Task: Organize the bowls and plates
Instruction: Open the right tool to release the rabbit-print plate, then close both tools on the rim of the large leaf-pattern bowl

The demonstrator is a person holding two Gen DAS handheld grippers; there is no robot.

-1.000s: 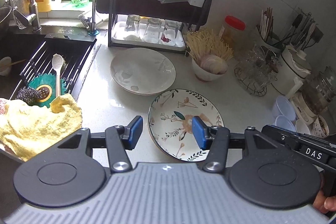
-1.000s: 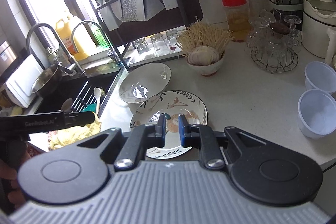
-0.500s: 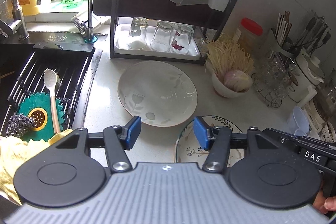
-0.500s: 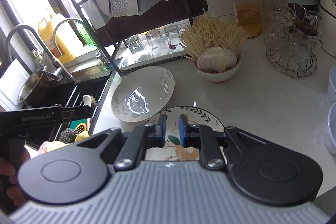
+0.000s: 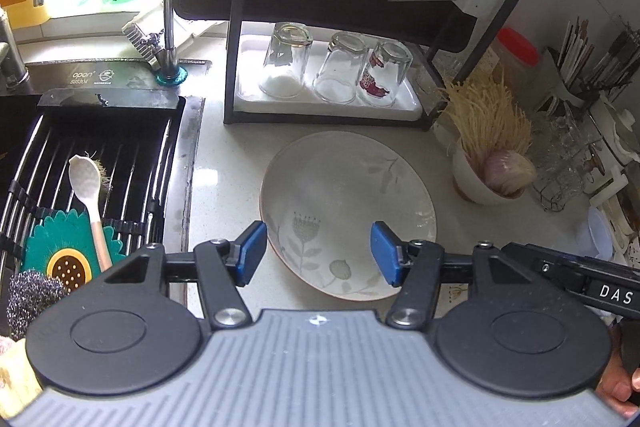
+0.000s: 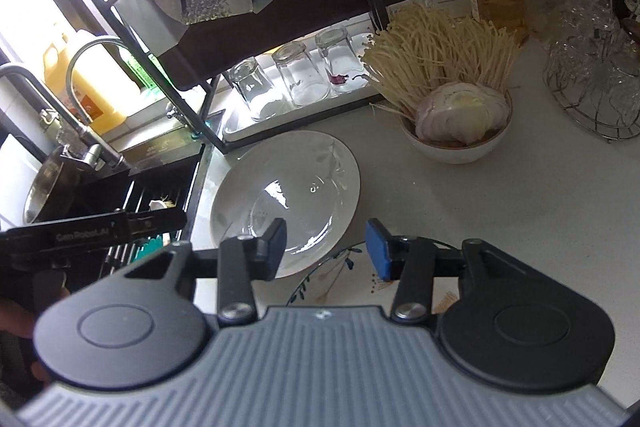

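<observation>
A: Left gripper: jaws apart, blue pads bare, nothing gripped. It hangs above the near rim of the pale plate, which shows in the gap between the pads without touching either.

B: Right gripper?

A: Its jaws have just been opening; released now, nothing between them. Through the gap, the pale plate's near edge shows on the left and a sliver of the floral plate on the right.

B: Position of the two plates?

A: Both flat on the white counter. The pale plate lies just in front of the black dish rack; the floral plate is nearer the grippers, and whether their rims overlap or only meet cannot be told.

B: Surroundings?

A: Three glasses stand upside down on the rack's white tray. To the plate's right, a white bowl holds enoki mushrooms and a halved onion. To its left, a sink with a slatted rack carries a white spoon.
</observation>
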